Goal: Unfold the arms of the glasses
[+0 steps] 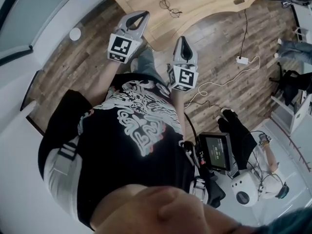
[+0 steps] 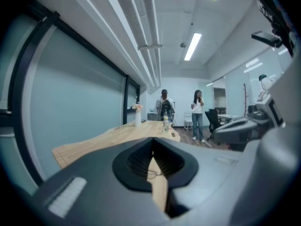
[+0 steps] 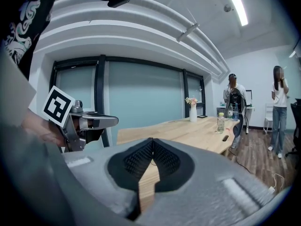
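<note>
— Where are the glasses [image 1: 170,8] lying?
— They are sitting on the wooden table [image 1: 209,6], near its curved edge and well apart from both grippers. They are too small to tell whether the arms are folded.
— And what are the grippers doing?
— The left gripper [image 1: 141,16] is hovering over the plank floor [image 1: 73,67] just short of the table, its jaws meeting tip to tip on nothing. The right gripper [image 1: 181,42] is hanging beside it, nearer the person, its jaws likewise pressed together and empty.
— Is anything getting in the way?
— In the left gripper view its own dark pads [image 2: 136,161] are covering most of the table, with the glasses peeping through the gap below the tips. Farther along the table a bottle [image 3: 220,122] and a vase [image 3: 193,113] are standing, and two people [image 2: 164,105] are standing beyond its end. A white power strip [image 1: 242,60] is lying on the floor off to the right
</note>
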`<control>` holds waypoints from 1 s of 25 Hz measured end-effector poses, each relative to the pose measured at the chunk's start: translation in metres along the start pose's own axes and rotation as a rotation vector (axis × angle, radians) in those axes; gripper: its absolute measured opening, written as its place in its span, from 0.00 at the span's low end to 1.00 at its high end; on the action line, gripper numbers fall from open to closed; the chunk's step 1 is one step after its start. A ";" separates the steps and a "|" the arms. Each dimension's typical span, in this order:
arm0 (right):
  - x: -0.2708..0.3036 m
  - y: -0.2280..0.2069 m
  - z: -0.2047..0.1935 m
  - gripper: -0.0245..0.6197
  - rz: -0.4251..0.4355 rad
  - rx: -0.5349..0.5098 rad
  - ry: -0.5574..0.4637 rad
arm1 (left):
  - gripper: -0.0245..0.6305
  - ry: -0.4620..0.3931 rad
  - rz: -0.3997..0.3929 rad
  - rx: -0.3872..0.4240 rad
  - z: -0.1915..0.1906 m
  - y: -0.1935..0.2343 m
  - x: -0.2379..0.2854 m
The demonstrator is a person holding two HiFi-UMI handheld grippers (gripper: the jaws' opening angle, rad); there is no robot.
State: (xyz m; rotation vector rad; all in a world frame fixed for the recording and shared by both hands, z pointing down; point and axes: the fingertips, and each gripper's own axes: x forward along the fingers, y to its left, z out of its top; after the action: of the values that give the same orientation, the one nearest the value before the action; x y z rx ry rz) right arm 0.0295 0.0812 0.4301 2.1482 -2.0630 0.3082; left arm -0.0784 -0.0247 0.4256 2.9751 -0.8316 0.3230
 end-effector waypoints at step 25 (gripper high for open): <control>0.088 -0.022 -0.027 0.04 0.132 -0.049 0.144 | 0.02 0.162 -0.041 0.010 -0.050 0.013 0.079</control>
State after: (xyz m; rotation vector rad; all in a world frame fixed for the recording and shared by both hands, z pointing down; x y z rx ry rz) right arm 0.0533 0.0033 0.4792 1.9065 -2.1113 0.4102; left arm -0.0289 -0.0713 0.4907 2.9210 -0.7531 0.5589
